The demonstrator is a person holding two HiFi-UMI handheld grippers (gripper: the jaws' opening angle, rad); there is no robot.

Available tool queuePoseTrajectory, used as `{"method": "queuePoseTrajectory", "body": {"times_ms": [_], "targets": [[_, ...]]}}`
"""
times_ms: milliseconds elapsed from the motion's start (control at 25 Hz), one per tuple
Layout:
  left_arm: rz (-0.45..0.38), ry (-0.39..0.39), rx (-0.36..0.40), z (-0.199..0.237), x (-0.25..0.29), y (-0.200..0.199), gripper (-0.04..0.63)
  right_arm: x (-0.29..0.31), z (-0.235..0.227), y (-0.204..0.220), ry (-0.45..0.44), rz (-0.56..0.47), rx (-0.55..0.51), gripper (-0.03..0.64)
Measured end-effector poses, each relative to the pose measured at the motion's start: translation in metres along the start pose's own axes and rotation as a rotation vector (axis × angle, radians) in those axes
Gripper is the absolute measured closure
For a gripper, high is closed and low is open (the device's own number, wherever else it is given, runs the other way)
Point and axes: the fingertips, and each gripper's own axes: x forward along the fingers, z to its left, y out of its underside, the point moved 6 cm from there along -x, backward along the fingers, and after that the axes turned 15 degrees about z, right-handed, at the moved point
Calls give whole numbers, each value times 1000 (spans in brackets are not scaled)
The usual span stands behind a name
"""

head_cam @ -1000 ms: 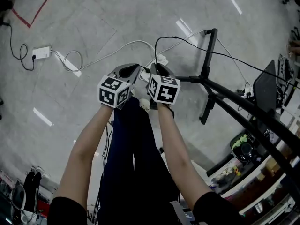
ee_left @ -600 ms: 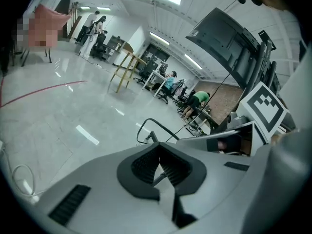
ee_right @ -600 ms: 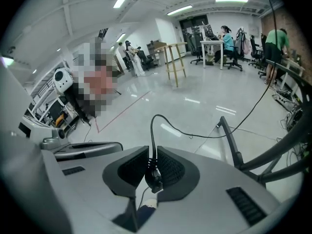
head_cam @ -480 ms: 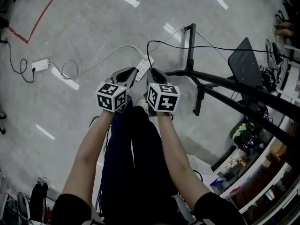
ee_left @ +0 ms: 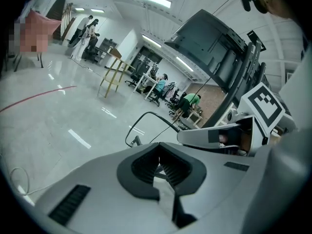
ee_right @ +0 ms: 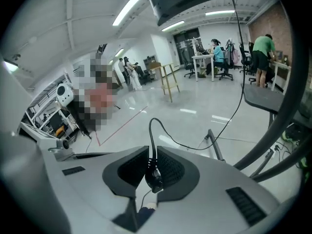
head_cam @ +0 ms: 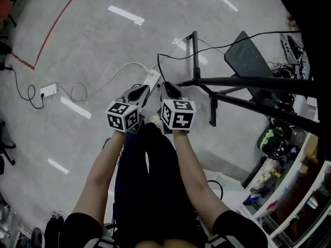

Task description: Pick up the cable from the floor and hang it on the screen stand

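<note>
Cable [ee_right: 149,131], thin, limp and light, is pinched near its plug by the right hand-held gripper [ee_right: 152,152] and runs toward the stand [head_cam: 195,56]. The left hand-held gripper [ee_left: 159,150] is closed and looks empty.

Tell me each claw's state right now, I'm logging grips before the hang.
Left claw: closed, nothing held.
Right claw: closed on the black cable.
</note>
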Motion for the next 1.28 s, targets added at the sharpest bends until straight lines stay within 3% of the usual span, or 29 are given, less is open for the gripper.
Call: {"method": "queuePoseTrajectory", "body": {"times_ms": [320, 640, 800, 1280], "targets": [[-25, 54, 90, -83, -12, -32, 588, -78, -17, 2, -65, -109, 51, 548], [-18, 119, 112, -158, -26, -39, 588, -152, -33, 7, -71, -195, 59, 548], [-4, 174, 178, -190, -33, -47, 588, -187, -38, 4, -93, -249, 108, 549], [49, 313, 438, -261, -47, -115, 588, -273, -42, -39, 4, -428, 161, 548]]}}
